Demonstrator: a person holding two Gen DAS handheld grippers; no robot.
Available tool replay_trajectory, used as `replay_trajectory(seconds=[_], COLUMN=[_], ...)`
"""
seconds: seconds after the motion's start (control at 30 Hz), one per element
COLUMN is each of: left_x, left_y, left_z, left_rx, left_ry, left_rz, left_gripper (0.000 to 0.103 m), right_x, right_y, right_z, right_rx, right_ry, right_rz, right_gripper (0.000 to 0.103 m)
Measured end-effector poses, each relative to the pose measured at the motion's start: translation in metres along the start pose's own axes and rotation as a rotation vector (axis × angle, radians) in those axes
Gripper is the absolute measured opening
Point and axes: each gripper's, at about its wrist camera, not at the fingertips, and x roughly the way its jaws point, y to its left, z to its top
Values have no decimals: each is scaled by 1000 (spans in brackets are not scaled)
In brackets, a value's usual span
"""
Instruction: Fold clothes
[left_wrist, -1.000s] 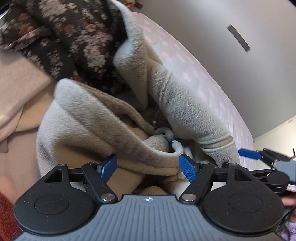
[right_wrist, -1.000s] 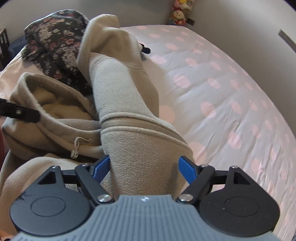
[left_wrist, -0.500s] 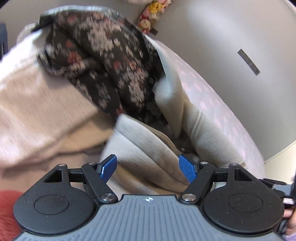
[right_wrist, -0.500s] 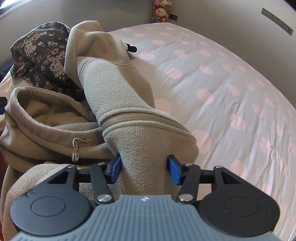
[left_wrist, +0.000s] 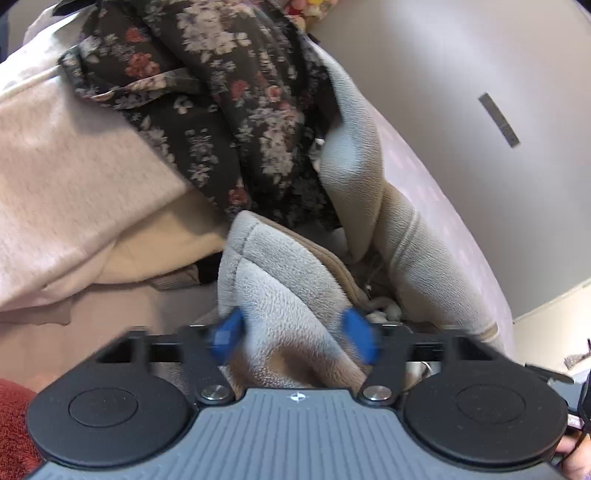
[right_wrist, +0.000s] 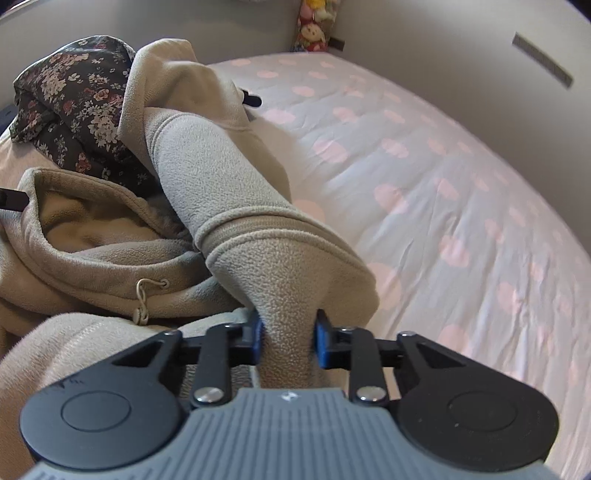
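A beige fleece hoodie (right_wrist: 92, 254) lies crumpled on the bed. Its sleeve (right_wrist: 221, 184) runs from the pile toward me. My right gripper (right_wrist: 288, 339) is shut on the sleeve's cuff (right_wrist: 288, 273), which bunches between the blue pads. In the left wrist view my left gripper (left_wrist: 293, 338) has its jaws partly apart around a fold of the hoodie's hood (left_wrist: 280, 273); the blue fingertips (left_wrist: 225, 334) are blurred with motion. The hood's drawstring (right_wrist: 142, 299) hangs at its front edge.
A dark floral garment (right_wrist: 74, 99) is heaped behind the hoodie, also in the left wrist view (left_wrist: 221, 92). A pale pink cloth (left_wrist: 74, 177) lies left. The pink-spotted sheet (right_wrist: 443, 184) stretches right to the grey wall. Plush toys (right_wrist: 314, 26) sit in the far corner.
My right gripper has closed on the sleeve cuff. My left gripper has pushed forward over the hood fold and its jaws have narrowed around it.
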Motion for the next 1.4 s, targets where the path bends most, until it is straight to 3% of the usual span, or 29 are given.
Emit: replay_trajectory(seconds=[0.07, 0.17, 0.47, 0.73, 0.87, 1.0, 1.13, 1.23, 1.4], left_x=[-5, -15, -51, -65, -66, -62, -62, -88, -149], left_y=[-8, -24, -115, -209, -243, -248, -230, -224, -237], left_z=[0, 0, -4, -36, -55, -59, -38, -7, 52], left_rx=[46, 109, 312, 461, 552, 594, 566, 582, 639], left_ry=[-16, -45, -132, -137, -116, -113, -143, -256, -476], left_rz=[-15, -48, -215, -438, -512, -500, -439, -375, -282], left_gripper=[24, 15, 12, 9, 8, 7, 7, 6, 6], right_x=[-8, -23, -99, -208, -253, -268, -261, -253, -245], right_y=[-1, -10, -54, -99, -111, -99, -80, -71, -62], right_z=[0, 1, -19, -92, -138, -177, -185, -168, -129], right_rx=[-21, -14, 97, 215, 303, 335, 372, 420, 509], right_ry=[-40, -98, -224, -255, -232, -150, -144, -186, -328], right_rz=[-57, -119, -283, -479, -542, -502, -390, -257, -83], right_gripper=[15, 14, 13, 14, 14, 14, 14, 14, 15])
